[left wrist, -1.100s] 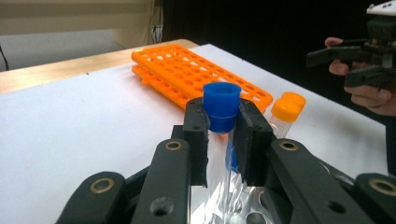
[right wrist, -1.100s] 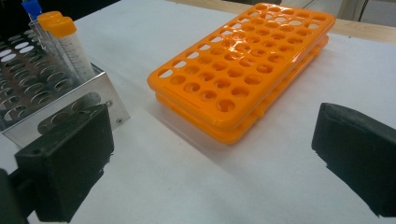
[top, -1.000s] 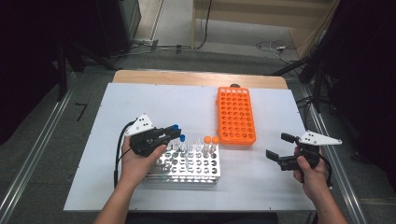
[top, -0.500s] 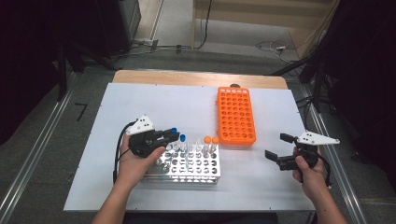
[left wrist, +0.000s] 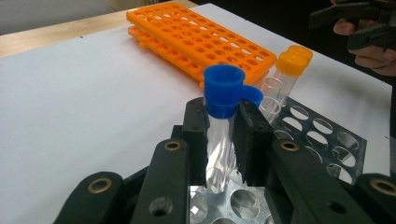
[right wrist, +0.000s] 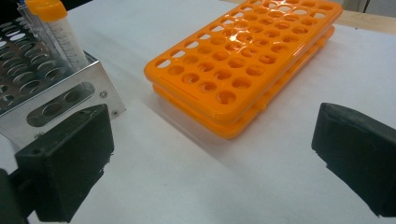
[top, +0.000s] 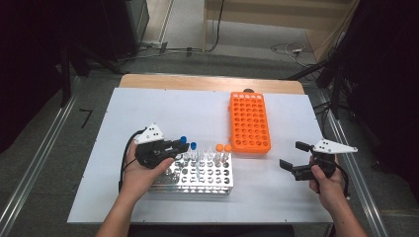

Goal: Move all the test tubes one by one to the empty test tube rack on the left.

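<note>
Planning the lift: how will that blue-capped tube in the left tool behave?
The blue-capped tube looks empty and clear, so probably light. Its smooth round wall may slip or twist between the left tool pads. Laid down, it would likely roll.

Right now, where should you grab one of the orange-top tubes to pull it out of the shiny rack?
Grip the orange-capped tube on its clear wall just under the cap, coming level from the side. It stands upright in the metal rack, so only the top part is free, and the wider cap stops the jaws slipping.

My two handheld grippers, left gripper [top: 182, 146] and right gripper [top: 291, 159], are black, brass-riveted, each topped by a pale grey triangular plate, trailing black cables; forearms bare.
</note>
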Demonstrator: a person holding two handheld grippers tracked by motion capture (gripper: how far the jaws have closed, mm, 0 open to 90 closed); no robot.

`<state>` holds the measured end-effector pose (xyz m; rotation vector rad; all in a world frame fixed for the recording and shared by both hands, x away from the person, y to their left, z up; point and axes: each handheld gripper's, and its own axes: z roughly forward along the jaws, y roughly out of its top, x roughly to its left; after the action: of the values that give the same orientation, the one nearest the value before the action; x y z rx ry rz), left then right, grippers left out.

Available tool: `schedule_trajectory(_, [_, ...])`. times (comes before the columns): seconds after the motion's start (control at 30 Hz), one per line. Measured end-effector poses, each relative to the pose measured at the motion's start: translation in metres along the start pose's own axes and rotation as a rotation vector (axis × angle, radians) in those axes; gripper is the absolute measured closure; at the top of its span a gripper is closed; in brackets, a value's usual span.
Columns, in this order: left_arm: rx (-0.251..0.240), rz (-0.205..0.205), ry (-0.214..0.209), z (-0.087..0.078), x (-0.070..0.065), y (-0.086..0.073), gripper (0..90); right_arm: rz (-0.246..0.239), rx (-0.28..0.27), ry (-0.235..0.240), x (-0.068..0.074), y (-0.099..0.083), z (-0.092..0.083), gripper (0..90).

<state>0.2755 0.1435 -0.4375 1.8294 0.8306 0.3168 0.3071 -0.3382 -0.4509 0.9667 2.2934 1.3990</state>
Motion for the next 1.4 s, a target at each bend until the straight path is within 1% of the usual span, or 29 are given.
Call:
schedule_trajectory(0.03, [0.003, 0.002, -0.001, -0.0001, -0.0001, -0.0003, 76.3, 0.001, 0.0, 0.0, -0.0003, -0.0001, 0.0002, 0.0])
schedule_trajectory(0.23, [0.015, 0.046, 0.011, -0.0011, -0.0039, -0.0009, 76.9, 0.001, 0.005, 0.0, -0.0005, -0.0008, 0.0009, 0.0])
schedule_trajectory(0.33, [0.018, 0.055, 0.017, -0.0017, -0.0052, -0.0012, 76.9, 0.0, 0.006, 0.002, -0.0003, -0.001, 0.0015, 0.0])
schedule_trajectory(0.4, [0.037, 0.074, 0.032, -0.0017, -0.0059, -0.0018, 76.9, -0.001, 0.008, 0.003, -0.0002, -0.0012, 0.0018, 0.0])
schedule_trajectory(0.57, [0.063, 0.093, 0.037, 0.0011, -0.0073, -0.0028, 76.9, 0.0, 0.01, 0.001, -0.0007, -0.0013, 0.002, 0.0])
schedule_trajectory(0.67, [0.07, 0.091, 0.038, 0.0022, -0.0079, -0.0028, 76.8, -0.001, 0.012, 0.001, -0.0007, -0.0017, 0.0027, 0.0])
schedule_trajectory(0.8, [0.087, 0.061, 0.025, 0.002, -0.0059, -0.0029, 76.3, -0.003, 0.015, 0.004, -0.0005, -0.0021, 0.0034, 0.0])
schedule_trajectory(1.03, [0.116, 0.04, 0.016, 0.0042, -0.0052, -0.0026, 75.2, -0.002, 0.012, 0.002, -0.0004, -0.0022, 0.0033, 0.0])
schedule_trajectory(1.1, [0.132, 0.03, 0.011, 0.0048, -0.0045, -0.0024, 74.6, -0.006, 0.012, 0.004, -0.0005, -0.0022, 0.0035, 0.0])
schedule_trajectory(1.27, [0.146, 0.033, 0.033, 0.0058, -0.006, -0.0023, 71.8, -0.007, 0.015, 0.002, -0.0005, -0.0023, 0.0041, 0.0])
schedule_trajectory(1.4, [0.15, 0.047, 0.057, 0.0057, -0.0072, -0.0022, 69.1, -0.006, 0.014, 0.003, -0.0005, -0.0023, 0.0043, 0.0])
